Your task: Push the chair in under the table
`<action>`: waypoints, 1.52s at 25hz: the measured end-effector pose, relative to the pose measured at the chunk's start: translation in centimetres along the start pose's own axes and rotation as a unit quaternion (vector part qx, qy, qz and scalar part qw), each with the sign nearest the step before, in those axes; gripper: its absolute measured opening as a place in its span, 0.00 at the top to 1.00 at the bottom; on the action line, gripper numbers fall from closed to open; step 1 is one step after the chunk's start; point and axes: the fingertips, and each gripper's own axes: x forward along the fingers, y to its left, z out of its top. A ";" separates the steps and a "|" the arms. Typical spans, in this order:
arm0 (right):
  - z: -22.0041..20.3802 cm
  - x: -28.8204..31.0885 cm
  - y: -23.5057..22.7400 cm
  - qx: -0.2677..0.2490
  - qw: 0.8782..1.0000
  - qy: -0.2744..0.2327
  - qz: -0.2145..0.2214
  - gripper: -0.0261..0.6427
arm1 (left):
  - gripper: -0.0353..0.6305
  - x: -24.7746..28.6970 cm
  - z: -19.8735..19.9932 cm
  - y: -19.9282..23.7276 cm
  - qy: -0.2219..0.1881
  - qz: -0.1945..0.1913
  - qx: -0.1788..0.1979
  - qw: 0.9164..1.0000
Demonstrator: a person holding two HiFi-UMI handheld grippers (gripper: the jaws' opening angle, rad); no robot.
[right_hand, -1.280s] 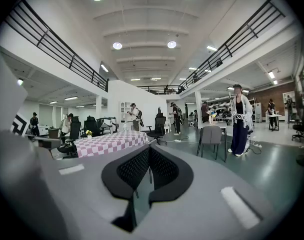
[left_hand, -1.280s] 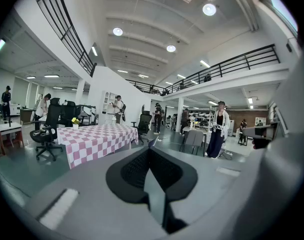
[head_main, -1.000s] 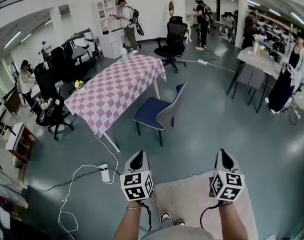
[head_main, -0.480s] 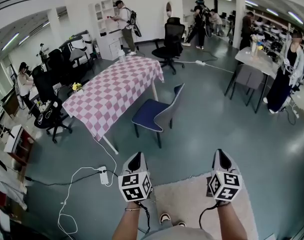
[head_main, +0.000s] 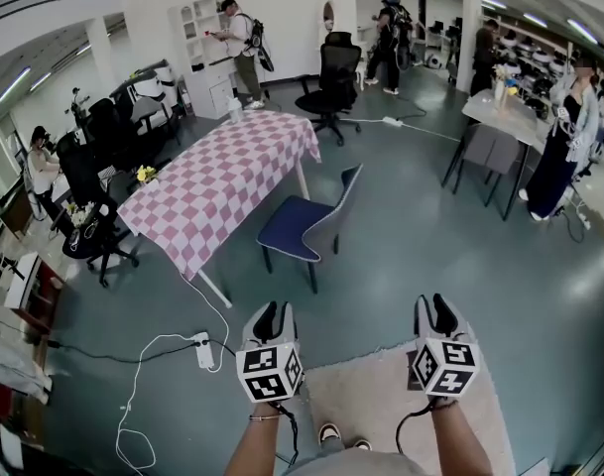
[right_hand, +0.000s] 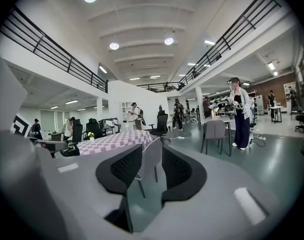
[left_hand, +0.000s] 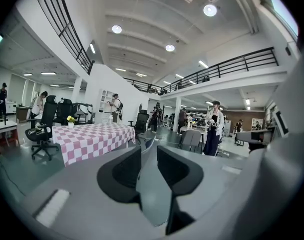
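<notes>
A chair with a blue seat and grey back stands pulled out from a table covered in a pink-and-white checked cloth; its back faces me. Through the right gripper's jaws the chair shows far off, beside the table. Both grippers are held low over a beige rug, well short of the chair. My left gripper and right gripper have their jaws opening, with nothing between them. In the left gripper view the table lies left of the jaws.
A white power strip and cable lie on the floor at my left. Black office chairs stand beyond and left of the table. A second table with grey chairs and a standing person are at right. Beige rug underfoot.
Both grippers' jaws have parted from shut to open. The view has drifted slightly, so the table and chair sit a little higher and further left; the hands stayed in place.
</notes>
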 end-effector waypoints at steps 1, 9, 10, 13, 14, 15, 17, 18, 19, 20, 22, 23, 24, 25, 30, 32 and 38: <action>0.1 0.2 0.1 0.001 1.000 0.000 -0.001 0.79 | 0.79 0.2 0.0 0.0 0.000 -0.002 0.000 1.000; -0.3 2.2 1.0 0.009 1.000 0.003 -0.019 0.79 | 0.77 2.4 0.0 1.2 0.016 -0.029 0.016 0.999; -0.3 2.5 1.1 0.009 1.000 0.003 -0.022 0.79 | 0.77 2.7 0.0 1.4 0.017 -0.032 0.022 0.999; -0.3 3.3 1.5 0.004 1.000 0.001 -0.029 0.79 | 0.79 4.0 0.2 2.5 0.018 -0.038 0.025 0.999; -0.3 3.5 1.6 0.003 1.000 0.001 -0.031 0.79 | 0.79 4.5 0.2 2.9 0.019 -0.038 0.021 0.999; -0.3 3.8 1.8 0.001 0.999 0.002 -0.032 0.79 | 0.79 5.0 0.2 3.2 0.019 -0.038 0.015 0.999; -0.3 4.3 1.9 -0.001 0.999 0.007 -0.035 0.79 | 0.79 5.8 0.2 3.6 0.021 -0.039 0.006 0.999; -0.2 4.5 1.8 -0.002 0.999 0.009 -0.037 0.79 | 0.79 6.1 0.2 3.6 0.022 -0.040 0.004 0.999; -0.2 4.7 1.7 -0.002 0.999 0.010 -0.039 0.79 | 0.79 6.5 0.1 3.6 0.023 -0.041 0.003 0.999; -0.2 4.9 1.5 -0.001 0.999 0.010 -0.043 0.79 | 0.79 7.0 0.0 3.6 0.023 -0.042 0.001 0.999; -0.3 5.7 0.8 0.000 0.999 0.010 -0.048 0.79 | 0.79 8.0 -0.2 3.5 0.024 -0.044 -0.005 0.999; -0.3 6.1 0.5 -0.001 0.999 0.012 -0.050 0.79 | 0.79 8.6 -0.4 3.4 0.026 -0.043 -0.007 0.999; -0.5 6.7 0.1 -0.002 0.999 0.015 -0.051 0.79 | 0.79 9.2 -0.5 3.3 0.028 -0.042 -0.007 0.999; -0.6 7.3 -0.3 -0.003 0.998 0.017 -0.052 0.80 | 0.79 9.9 -0.7 3.2 0.029 -0.040 -0.007 0.999; 0.3 11.0 -3.9 0.010 0.998 0.022 -0.052 0.80 | 0.79 14.1 0.1 1.4 0.033 -0.032 -0.008 0.999; 1.2 13.0 -5.4 0.015 0.999 0.019 -0.047 0.80 | 0.79 16.4 1.0 0.2 0.032 -0.032 -0.002 0.999; 3.0 19.7 -10.3 0.014 0.999 0.028 -0.026 0.80 | 0.79 23.7 2.9 -3.6 0.026 -0.025 -0.001 0.999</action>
